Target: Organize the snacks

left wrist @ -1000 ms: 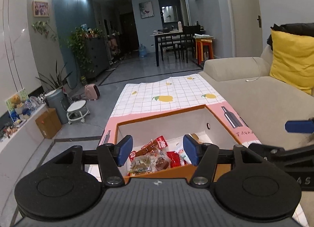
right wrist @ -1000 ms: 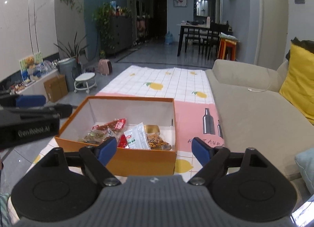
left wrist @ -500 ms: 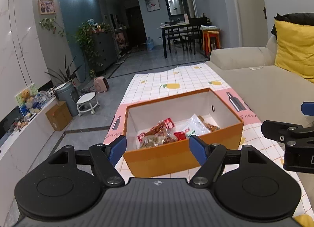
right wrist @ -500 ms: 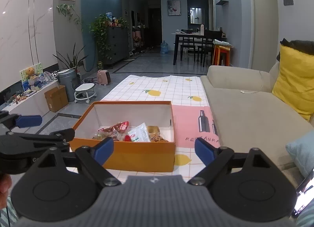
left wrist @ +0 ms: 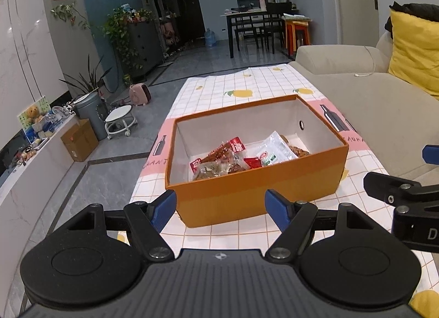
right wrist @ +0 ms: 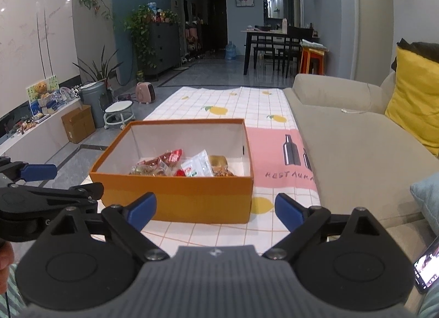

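An open orange box (left wrist: 255, 194) (right wrist: 175, 194) stands on a table covered with a lemon-print cloth (left wrist: 247, 92) (right wrist: 236, 103). Several snack packets (left wrist: 233, 157) (right wrist: 181, 165) lie in the near half of the box, red, clear and brown ones. My left gripper (left wrist: 221, 208) is open and empty, held back from the box's near wall. My right gripper (right wrist: 215, 208) is open and empty, also in front of the box. Each gripper shows at the edge of the other's view.
A beige sofa (left wrist: 370, 103) (right wrist: 356, 139) with a yellow cushion (left wrist: 414, 49) runs along the table's right side. A phone (right wrist: 428, 265) lies at the lower right. To the left are the floor, a stool (left wrist: 119, 120), a bin and a cardboard box.
Both grippers have pulled back and up from the box, so the whole box now shows. The left gripper's fingers were over the snacks and are now in front of the box. Both stay open.
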Demonstrator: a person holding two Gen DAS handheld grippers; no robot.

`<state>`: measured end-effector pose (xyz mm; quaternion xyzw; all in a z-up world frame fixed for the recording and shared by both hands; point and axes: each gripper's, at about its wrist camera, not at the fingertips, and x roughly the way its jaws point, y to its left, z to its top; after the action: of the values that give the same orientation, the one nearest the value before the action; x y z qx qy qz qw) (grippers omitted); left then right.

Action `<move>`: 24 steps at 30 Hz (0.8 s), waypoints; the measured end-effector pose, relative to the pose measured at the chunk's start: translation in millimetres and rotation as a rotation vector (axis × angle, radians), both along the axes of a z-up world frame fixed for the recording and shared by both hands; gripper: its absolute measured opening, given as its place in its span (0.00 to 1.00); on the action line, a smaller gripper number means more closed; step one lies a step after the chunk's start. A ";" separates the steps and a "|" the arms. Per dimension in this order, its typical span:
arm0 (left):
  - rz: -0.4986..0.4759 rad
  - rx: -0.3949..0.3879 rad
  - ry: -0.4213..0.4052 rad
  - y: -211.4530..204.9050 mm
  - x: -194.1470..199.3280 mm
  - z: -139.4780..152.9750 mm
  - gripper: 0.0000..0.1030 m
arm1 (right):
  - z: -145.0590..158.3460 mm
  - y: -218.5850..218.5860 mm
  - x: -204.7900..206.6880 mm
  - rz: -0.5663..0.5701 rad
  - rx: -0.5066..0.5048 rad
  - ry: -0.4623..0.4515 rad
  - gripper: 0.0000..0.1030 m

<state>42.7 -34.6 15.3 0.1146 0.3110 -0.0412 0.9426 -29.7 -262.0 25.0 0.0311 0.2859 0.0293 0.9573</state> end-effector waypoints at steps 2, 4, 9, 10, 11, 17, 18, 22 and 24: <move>-0.001 0.000 0.010 -0.1 0.7 -1.7 0.84 | -3.3 -0.5 1.2 -0.001 0.000 0.013 0.88; -0.002 -0.002 0.023 0.4 0.7 -2.4 0.84 | -5.9 -1.5 3.9 -0.001 0.002 0.025 0.88; -0.002 -0.002 0.033 1.1 0.5 -3.5 0.84 | -8.2 0.2 4.8 0.004 0.000 0.034 0.88; -0.003 -0.002 0.034 1.7 0.3 -3.3 0.84 | -8.3 0.8 4.6 0.005 -0.001 0.035 0.88; -0.003 -0.003 0.034 2.0 0.6 -3.0 0.84 | -8.3 1.1 4.4 0.006 -0.002 0.036 0.88; -0.004 -0.001 0.035 1.7 0.8 -2.5 0.84 | -7.7 1.4 5.4 0.007 -0.004 0.035 0.88; -0.003 -0.002 0.035 1.7 0.9 -2.5 0.84 | -7.8 1.4 5.5 0.007 -0.003 0.036 0.88; -0.001 -0.002 0.035 1.3 1.3 -2.8 0.84 | -7.7 1.7 5.5 0.007 -0.006 0.035 0.88; -0.002 -0.002 0.037 1.8 1.5 -2.5 0.84 | -7.9 1.7 5.4 0.007 -0.004 0.036 0.88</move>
<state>44.3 -32.8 12.8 0.1132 0.3283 -0.0448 0.9367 -24.2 -260.4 17.2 0.0288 0.3033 0.0316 0.9519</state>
